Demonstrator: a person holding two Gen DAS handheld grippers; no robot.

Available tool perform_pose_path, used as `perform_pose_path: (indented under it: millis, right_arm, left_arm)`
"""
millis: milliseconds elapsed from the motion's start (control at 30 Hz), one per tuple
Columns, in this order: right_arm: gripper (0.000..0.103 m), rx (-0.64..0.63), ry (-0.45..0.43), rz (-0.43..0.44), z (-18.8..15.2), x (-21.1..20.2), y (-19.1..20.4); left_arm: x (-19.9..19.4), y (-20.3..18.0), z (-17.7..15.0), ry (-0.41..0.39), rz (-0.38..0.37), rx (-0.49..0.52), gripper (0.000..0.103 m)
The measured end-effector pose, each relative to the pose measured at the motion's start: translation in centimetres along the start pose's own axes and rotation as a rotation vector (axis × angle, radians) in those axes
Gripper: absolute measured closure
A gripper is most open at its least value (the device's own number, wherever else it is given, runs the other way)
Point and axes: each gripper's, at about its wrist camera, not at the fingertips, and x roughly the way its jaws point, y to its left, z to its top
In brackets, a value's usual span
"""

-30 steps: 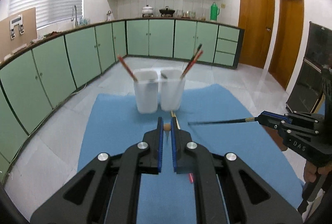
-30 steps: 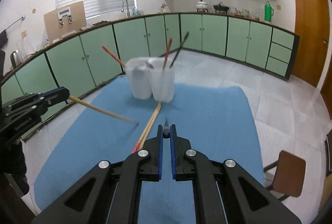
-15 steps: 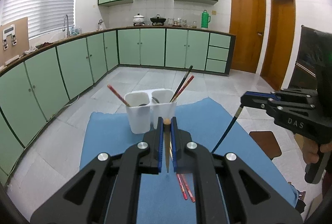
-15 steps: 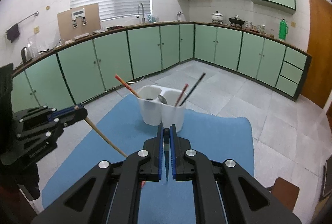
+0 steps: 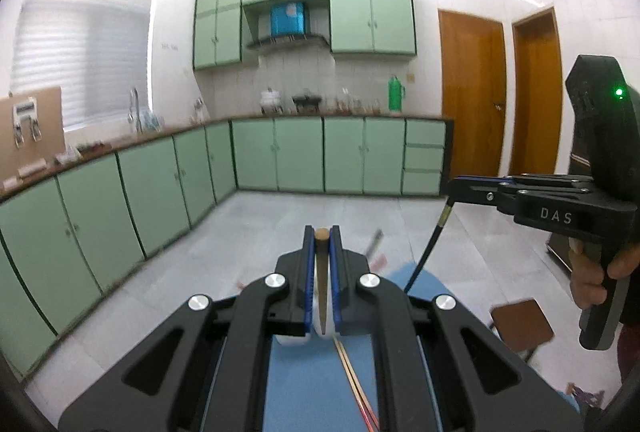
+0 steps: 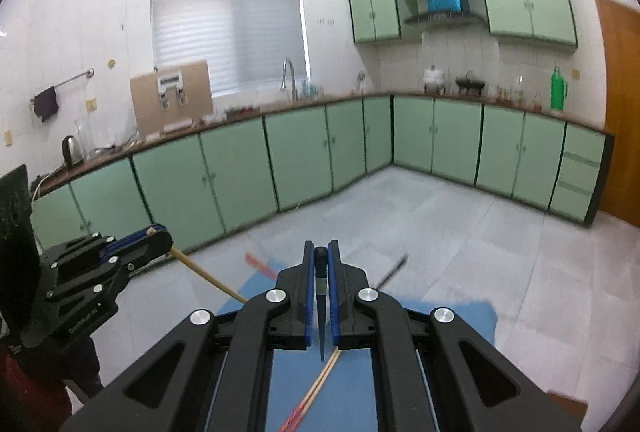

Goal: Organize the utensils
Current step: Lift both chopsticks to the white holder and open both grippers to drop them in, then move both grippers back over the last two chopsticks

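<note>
Left gripper [image 5: 321, 232]: clamped on a wooden chopstick [image 5: 321, 280], tip hanging down for dropping into the white holder [image 5: 294, 341] near beneath. Right gripper [image 6: 321, 252]: clamped likewise on a black chopstick [image 6: 321, 312]; spare pair [image 6: 316, 388] lies on the blue mat [image 6: 448, 316]

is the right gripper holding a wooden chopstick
No, the right gripper is shut on a black chopstick; the wooden chopstick sits in the left gripper.

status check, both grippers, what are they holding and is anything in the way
Left gripper shut on wooden chopstick. Right gripper shut on black chopstick. Two chopsticks on blue mat. Nothing in the way.
</note>
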Motion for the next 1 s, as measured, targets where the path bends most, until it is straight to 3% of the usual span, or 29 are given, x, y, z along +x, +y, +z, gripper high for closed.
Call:
perform_pose_path:
  millis: [167,333,633,833,900,933,1000]
  right_arm:
    - [0.097,-0.009,-0.053,-0.03,3.3,1.6,-0.3]
    - [0.097,-0.003,-0.076,-0.063,4.6,4.5,-1.2]
    - [0.097,-0.003,-0.046,-0.108,2.7,11.3,-3.2]
    - [0.096,0.008,0.023,-0.107,0.8,14.1,-3.8]
    - [0.094,0.012,0.016,-0.116,0.3,13.9,-4.2]
    - [0.089,0.014,0.014,-0.12,0.2,13.8,-4.3]
    - [0.079,0.019,0.005,-0.128,0.0,13.1,-4.5]
  left_arm:
    - [2.3,0.6,2.6,-0.059,0.052,0.007,0.097]
    - [6.0,1.3,2.9,-0.043,0.054,-0.02,0.097]
    - [11.7,2.4,0.2,0.032,0.049,-0.047,0.097]
    - [15.2,3.5,-2.1,0.124,0.035,-0.067,0.095]
    - [15.7,4.3,-2.7,0.145,0.037,-0.085,0.09]
    - [15.8,4.5,-2.8,0.146,0.038,-0.092,0.083]
    - [15.4,4.8,-3.1,0.139,0.044,-0.098,0.079]
